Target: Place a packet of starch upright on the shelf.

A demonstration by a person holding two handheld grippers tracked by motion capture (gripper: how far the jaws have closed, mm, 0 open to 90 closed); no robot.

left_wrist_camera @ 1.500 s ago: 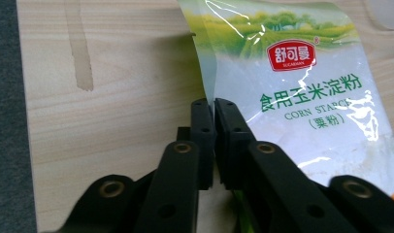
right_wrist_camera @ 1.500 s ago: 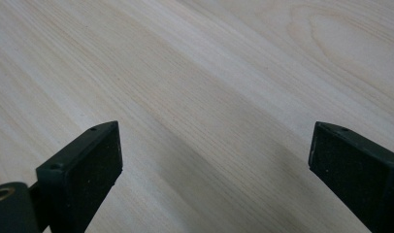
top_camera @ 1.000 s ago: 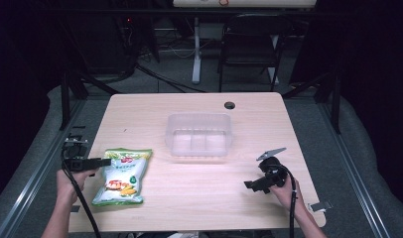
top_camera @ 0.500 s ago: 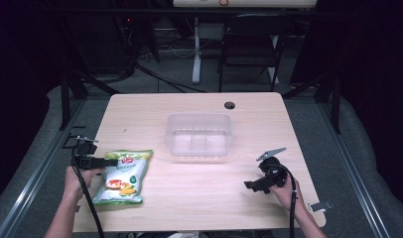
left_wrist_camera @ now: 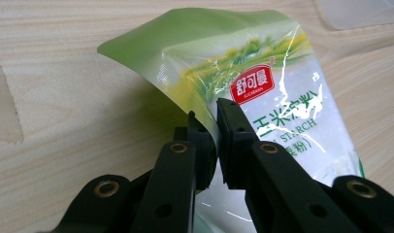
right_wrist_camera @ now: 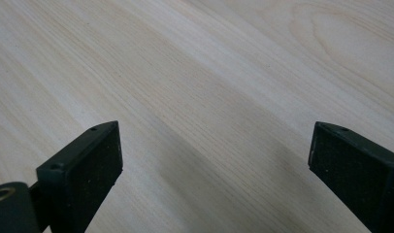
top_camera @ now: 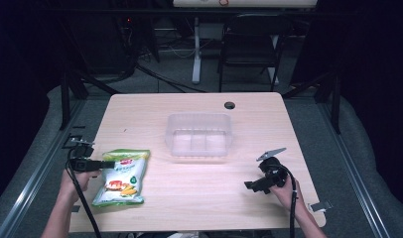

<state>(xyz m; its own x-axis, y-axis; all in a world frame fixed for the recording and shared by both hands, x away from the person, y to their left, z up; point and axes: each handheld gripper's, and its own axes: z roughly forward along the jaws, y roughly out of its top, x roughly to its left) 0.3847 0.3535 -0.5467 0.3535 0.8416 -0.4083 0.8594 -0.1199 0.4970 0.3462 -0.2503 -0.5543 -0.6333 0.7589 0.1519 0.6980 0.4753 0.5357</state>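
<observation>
Left gripper view shows the left claw (left_wrist_camera: 215, 127) pinching the starch bag's (left_wrist_camera: 263, 102) lifted edge at frame centre; grip deeper before lifting, while the right claw (right_wrist_camera: 214, 174) gapes wide.

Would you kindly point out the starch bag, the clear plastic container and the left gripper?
starch bag (top_camera: 121, 178), high view, printed front.
clear plastic container (top_camera: 198, 121), high view, far wall.
left gripper (left_wrist_camera: 215, 114), left gripper view, between its fingertips.

One starch bag (top_camera: 121, 177), one clear plastic container (top_camera: 199, 136), two tongs, one table (top_camera: 199, 198)
</observation>
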